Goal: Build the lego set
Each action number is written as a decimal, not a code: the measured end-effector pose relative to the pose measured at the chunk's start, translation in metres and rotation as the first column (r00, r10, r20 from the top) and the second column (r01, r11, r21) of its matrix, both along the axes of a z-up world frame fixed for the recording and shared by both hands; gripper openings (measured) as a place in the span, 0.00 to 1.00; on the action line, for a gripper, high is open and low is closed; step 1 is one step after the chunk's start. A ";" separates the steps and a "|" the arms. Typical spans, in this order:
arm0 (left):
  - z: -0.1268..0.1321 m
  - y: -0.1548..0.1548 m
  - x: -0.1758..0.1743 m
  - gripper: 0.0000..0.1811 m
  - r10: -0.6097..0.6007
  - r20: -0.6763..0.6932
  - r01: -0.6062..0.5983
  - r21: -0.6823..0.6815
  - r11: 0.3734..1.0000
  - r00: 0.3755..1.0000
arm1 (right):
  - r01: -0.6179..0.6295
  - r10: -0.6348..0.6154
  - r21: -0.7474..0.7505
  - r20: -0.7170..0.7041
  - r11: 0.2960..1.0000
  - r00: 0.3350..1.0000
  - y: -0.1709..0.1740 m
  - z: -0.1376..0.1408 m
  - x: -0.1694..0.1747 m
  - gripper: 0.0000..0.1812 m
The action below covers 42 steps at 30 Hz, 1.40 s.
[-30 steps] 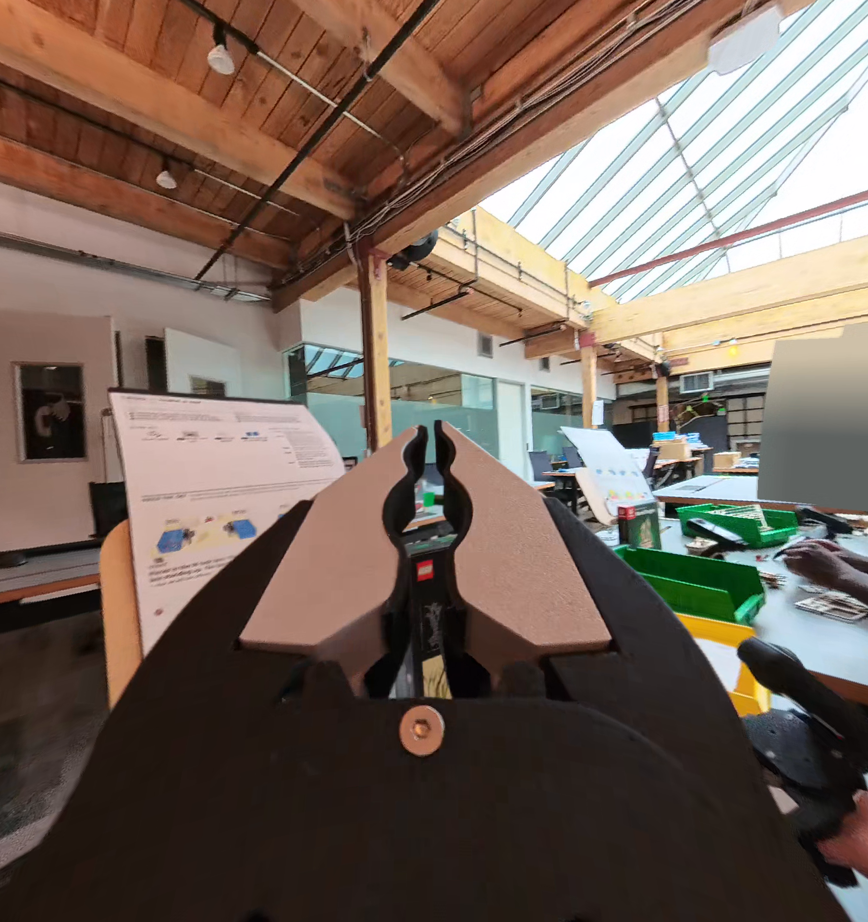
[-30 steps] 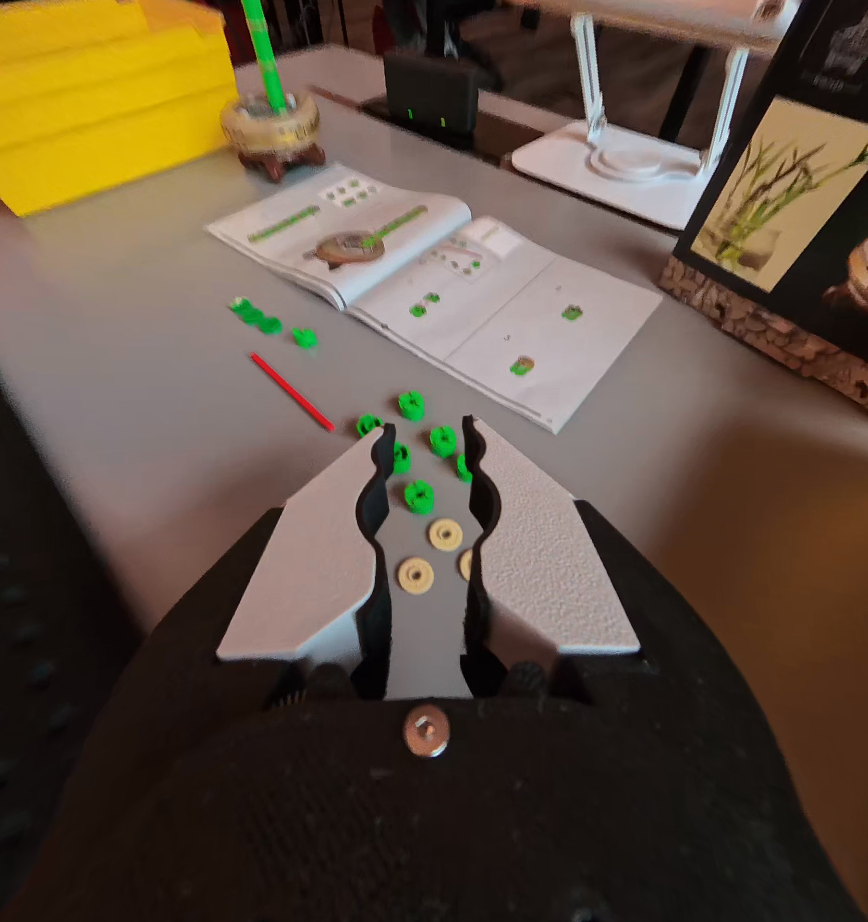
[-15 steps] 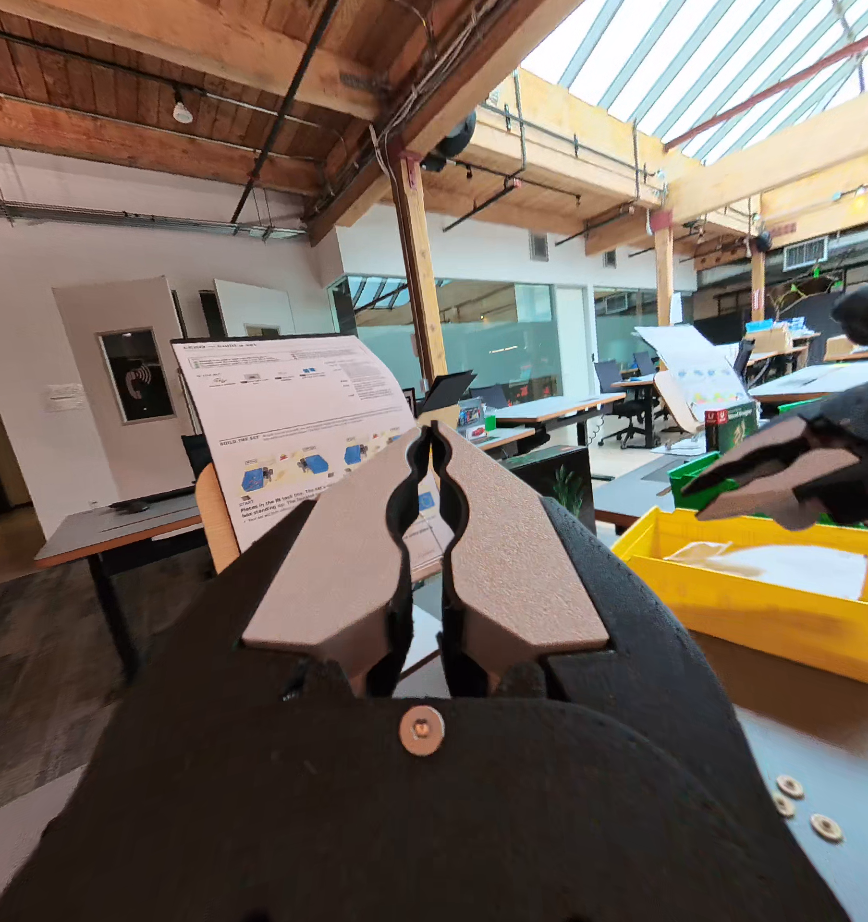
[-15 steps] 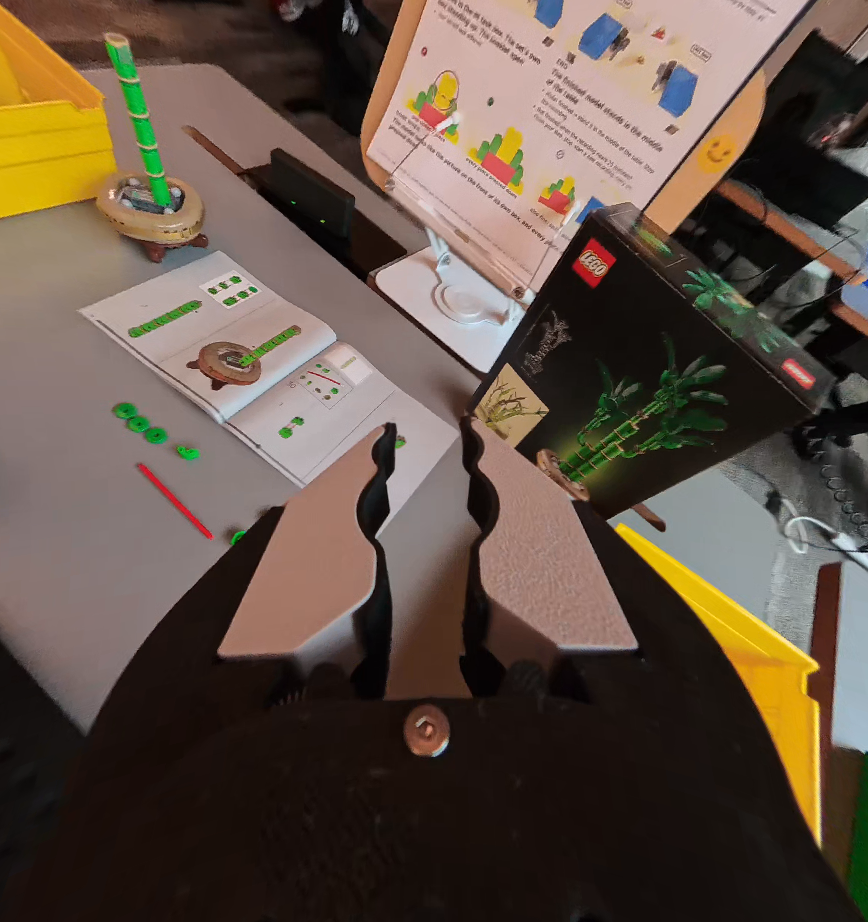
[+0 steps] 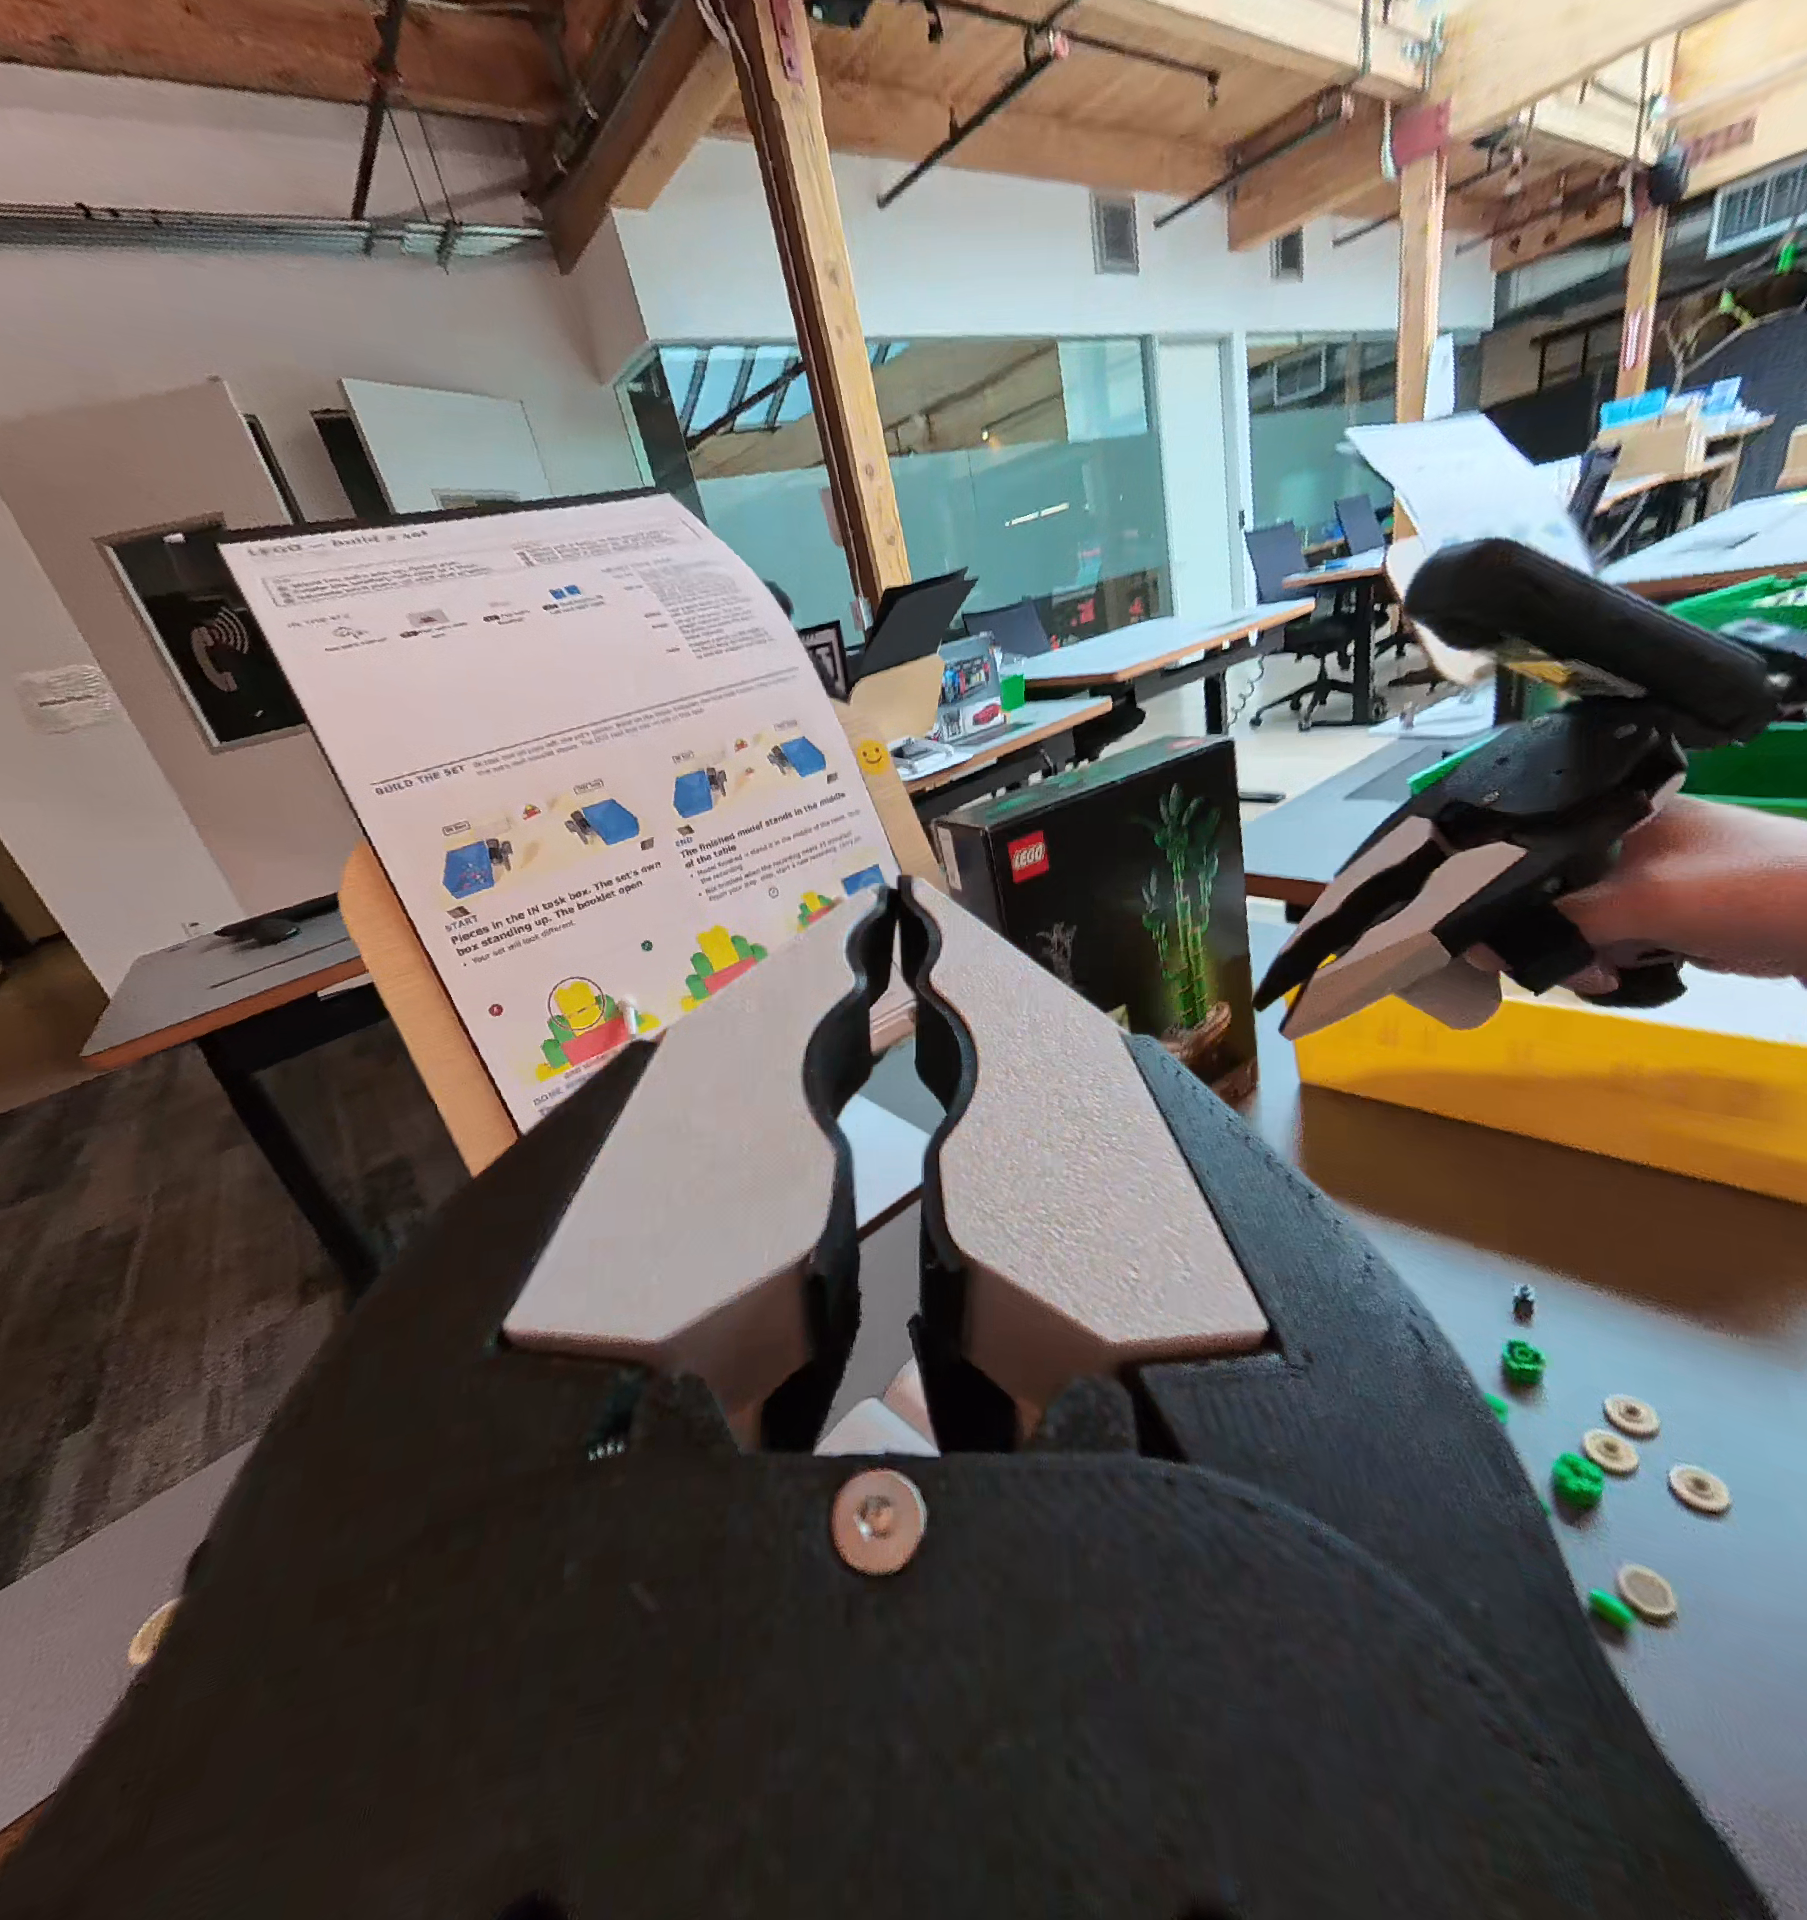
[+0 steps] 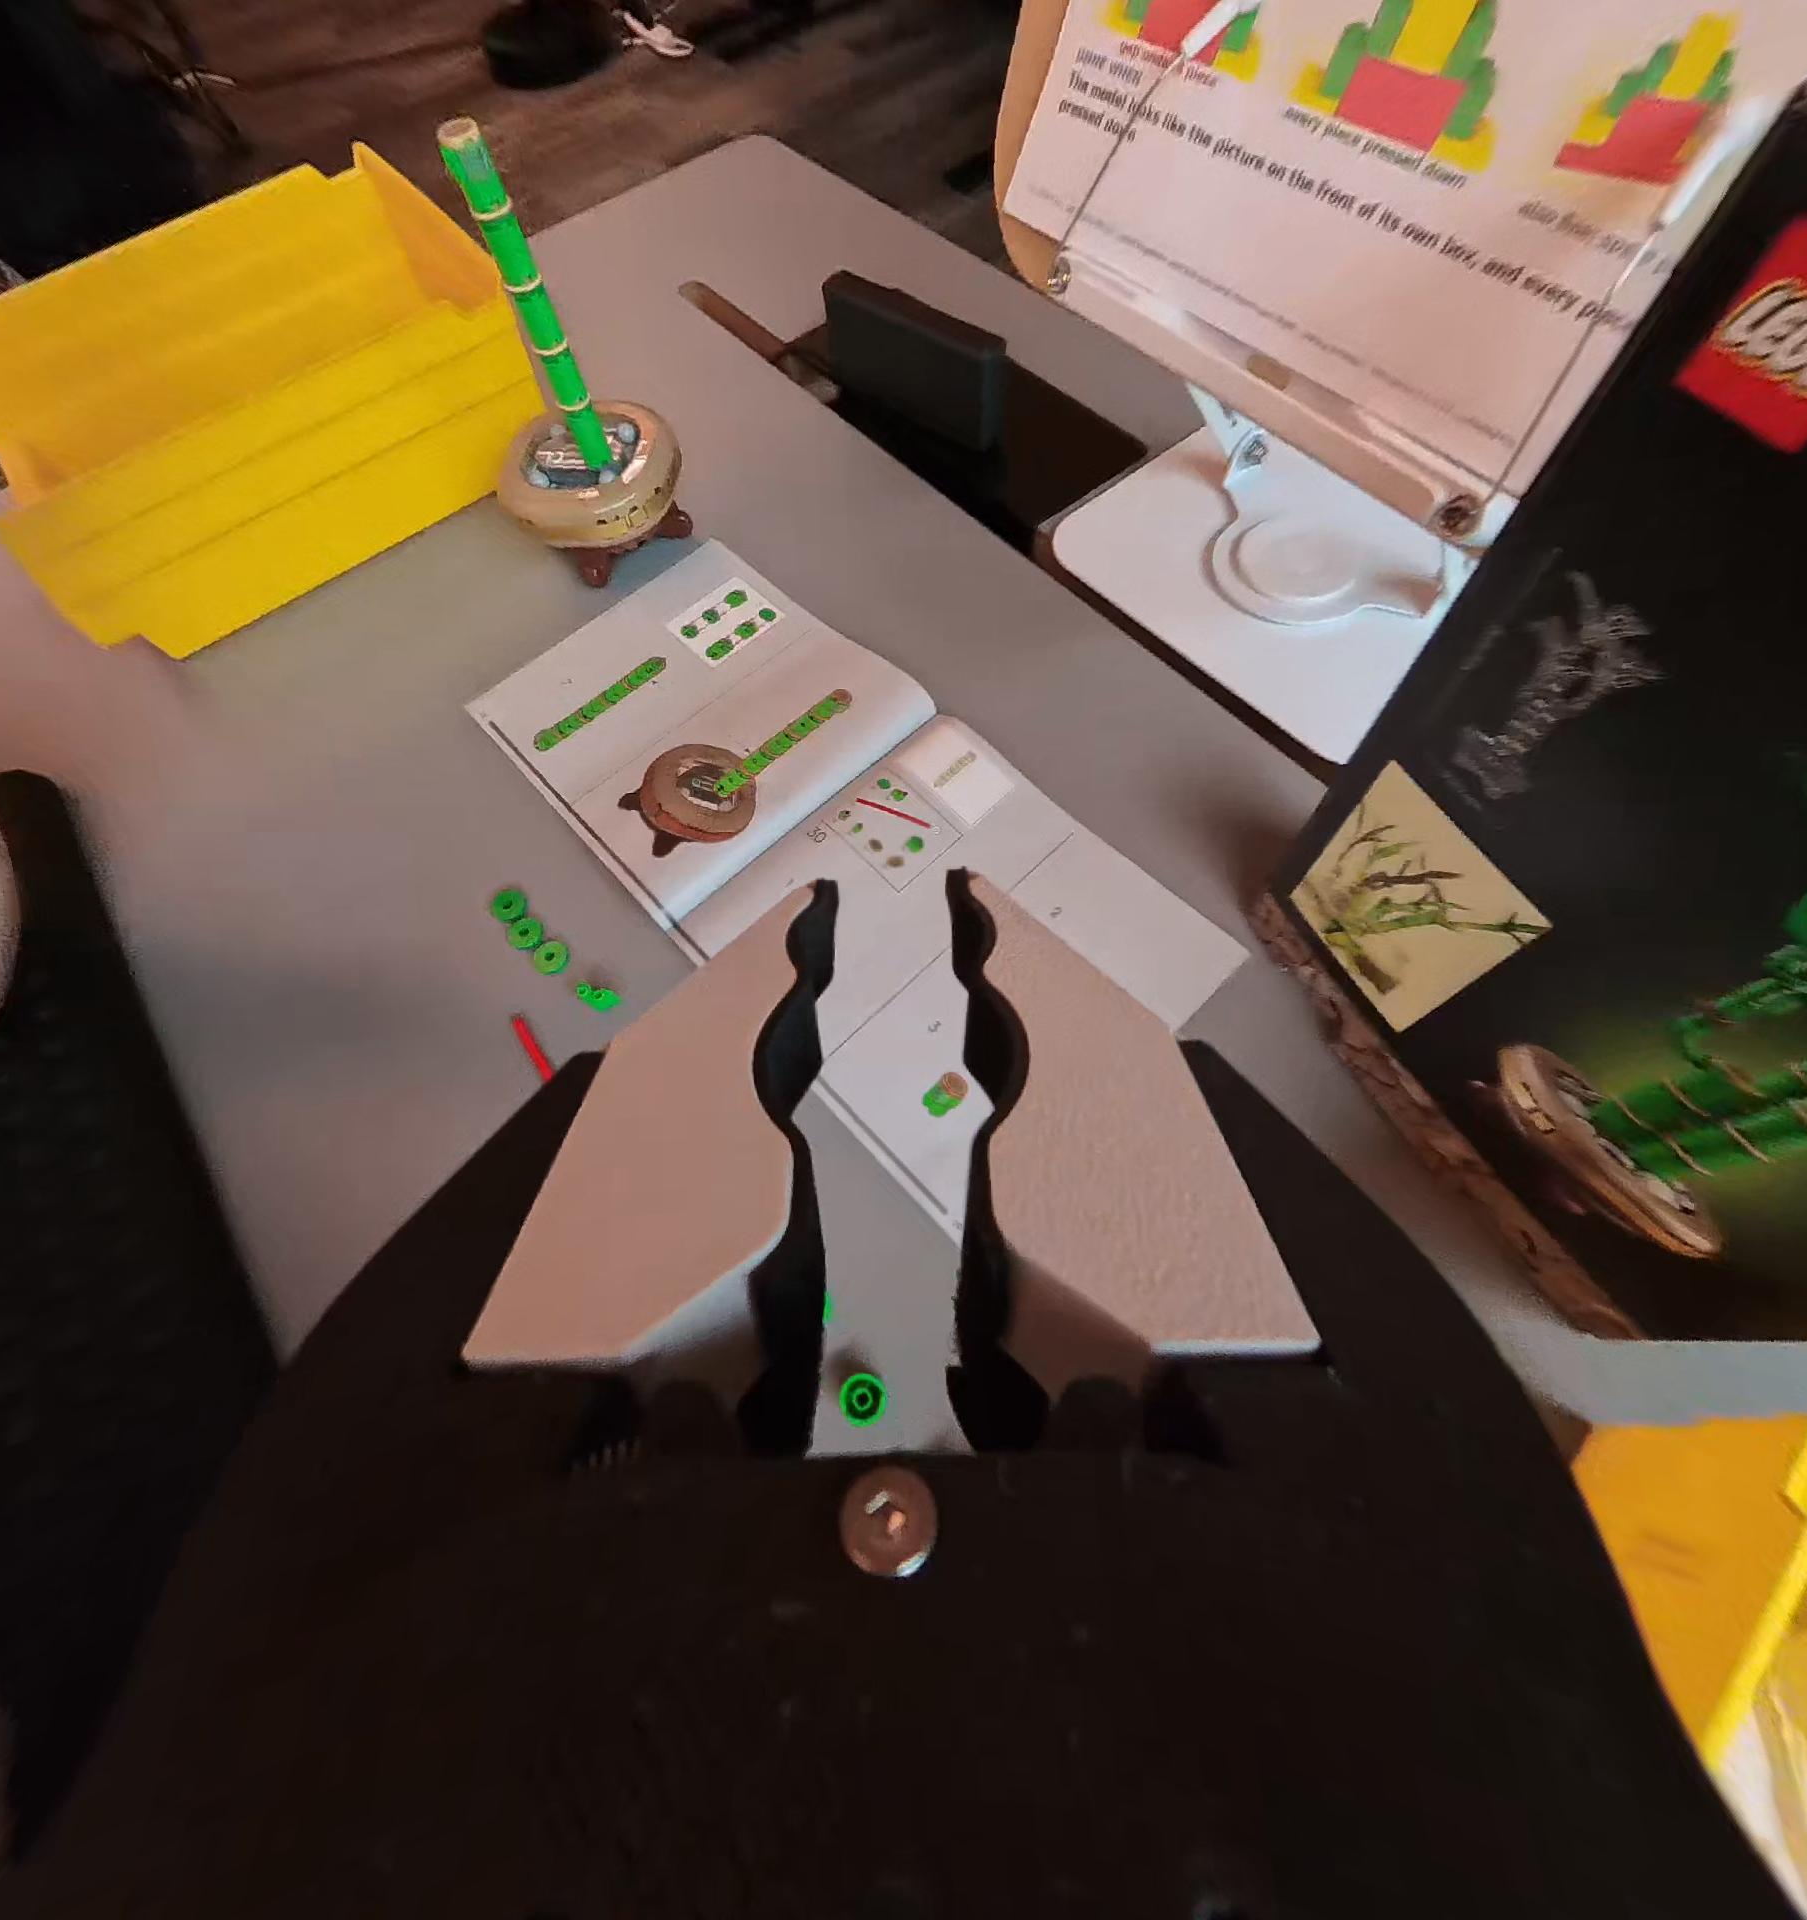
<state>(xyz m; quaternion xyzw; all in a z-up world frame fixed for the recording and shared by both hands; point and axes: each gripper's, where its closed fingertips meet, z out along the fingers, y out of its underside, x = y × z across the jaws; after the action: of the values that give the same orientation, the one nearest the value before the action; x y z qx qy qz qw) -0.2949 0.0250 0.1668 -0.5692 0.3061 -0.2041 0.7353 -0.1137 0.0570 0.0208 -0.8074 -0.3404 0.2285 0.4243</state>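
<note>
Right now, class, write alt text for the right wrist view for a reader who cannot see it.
An open, empty hand-held gripper hovers over an open instruction booklet on a grey table. Beyond stand a part-built green bamboo stalk in a round pot, a yellow bin and loose green pieces; a black set box stands right.

Black device [image 6: 914, 358] in table slot, beside white stand base [image 6: 1283, 540].

Open-plan office/workshop, timber beams [image 5: 826, 343], desks [image 5: 1169, 649], glass partitions [image 5: 982, 457]
</note>
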 end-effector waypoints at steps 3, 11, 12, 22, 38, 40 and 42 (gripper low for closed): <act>-0.001 0.002 0.004 0.00 0.047 -0.032 -0.045 0.042 0.998 0.998 | 0.032 -0.033 0.011 0.069 0.999 0.997 0.011 -0.010 -0.001 0.12; -0.009 0.000 0.010 0.00 0.036 -0.072 -0.034 0.026 0.999 0.997 | 0.044 -0.044 0.013 -0.008 0.999 0.999 0.012 -0.003 -0.010 0.12; -0.010 0.001 0.008 0.00 0.033 -0.057 -0.032 0.023 0.999 0.998 | 0.047 -0.046 0.023 -0.036 0.999 0.998 0.014 0.000 -0.012 0.12; -0.016 0.006 0.001 0.00 -0.066 0.029 0.067 -0.056 0.996 0.997 | 0.061 -0.055 0.060 -0.098 0.996 0.994 0.024 -0.014 -0.016 0.12; -0.002 -0.022 0.002 0.00 -0.141 0.023 0.143 -0.073 0.987 0.990 | 0.096 -0.117 0.111 0.194 0.989 0.974 -0.008 -0.006 0.004 0.13; -0.005 -0.023 0.005 0.00 -0.149 -0.003 0.148 -0.086 0.985 0.989 | 0.100 -0.121 0.108 0.213 0.989 0.969 -0.005 -0.010 0.008 0.13; -0.008 -0.022 0.006 0.00 -0.133 -0.048 0.129 -0.084 0.988 0.990 | 0.110 -0.132 0.112 0.214 0.988 0.968 -0.002 -0.010 0.012 0.13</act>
<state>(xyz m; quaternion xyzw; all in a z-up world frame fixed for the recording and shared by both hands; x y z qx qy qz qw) -0.2887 0.0028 0.1585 -0.5822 0.3540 -0.2488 0.6883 -0.1015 0.0550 0.0105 -0.8249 -0.3464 0.0937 0.4367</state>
